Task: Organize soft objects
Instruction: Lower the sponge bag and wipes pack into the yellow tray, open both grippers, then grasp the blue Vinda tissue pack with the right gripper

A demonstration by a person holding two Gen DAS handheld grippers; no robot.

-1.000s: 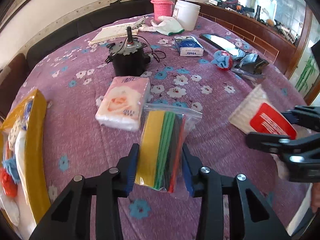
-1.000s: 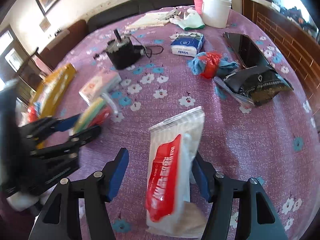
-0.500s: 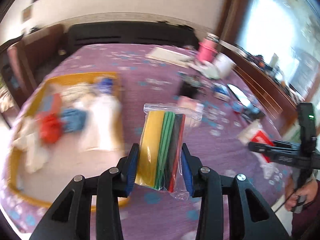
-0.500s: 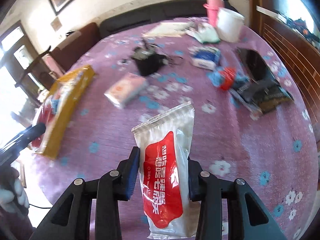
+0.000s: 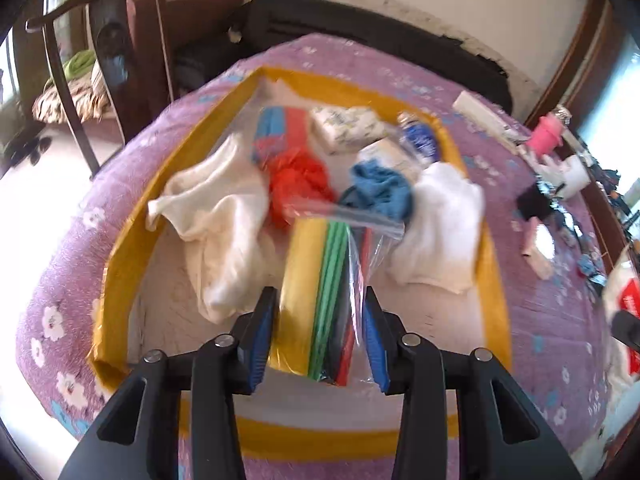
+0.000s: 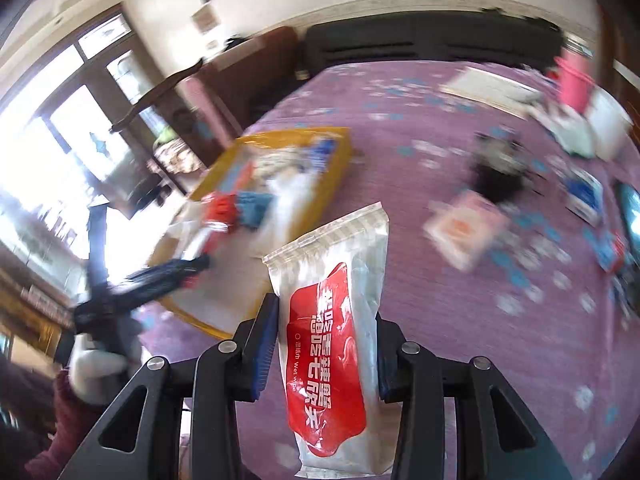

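Note:
My left gripper (image 5: 320,336) is shut on a clear zip bag of coloured sheets (image 5: 320,292), yellow, green and red, held over the near half of a yellow tray (image 5: 132,216). The tray holds white cloths (image 5: 224,232), a red cloth (image 5: 300,188), a blue cloth (image 5: 380,192) and tissue packs. My right gripper (image 6: 326,340) is shut on a white wet-wipe pack with a red label (image 6: 332,332), held above the purple flowered tablecloth (image 6: 460,320). The yellow tray (image 6: 332,176) lies to its left, with the left gripper (image 6: 160,276) over it.
A pink tissue pack (image 6: 464,228), a black motor-like object (image 6: 500,172), a blue tissue pack (image 6: 584,192), a pink bottle (image 6: 572,76) and a white tub (image 6: 608,120) lie on the right part of the table. A dark wooden chair (image 5: 80,64) stands beyond the tray.
My left gripper has carried the zip bag leftward from the table's middle to above the tray. My right gripper has lifted the wet-wipe pack and swung left toward the tray.

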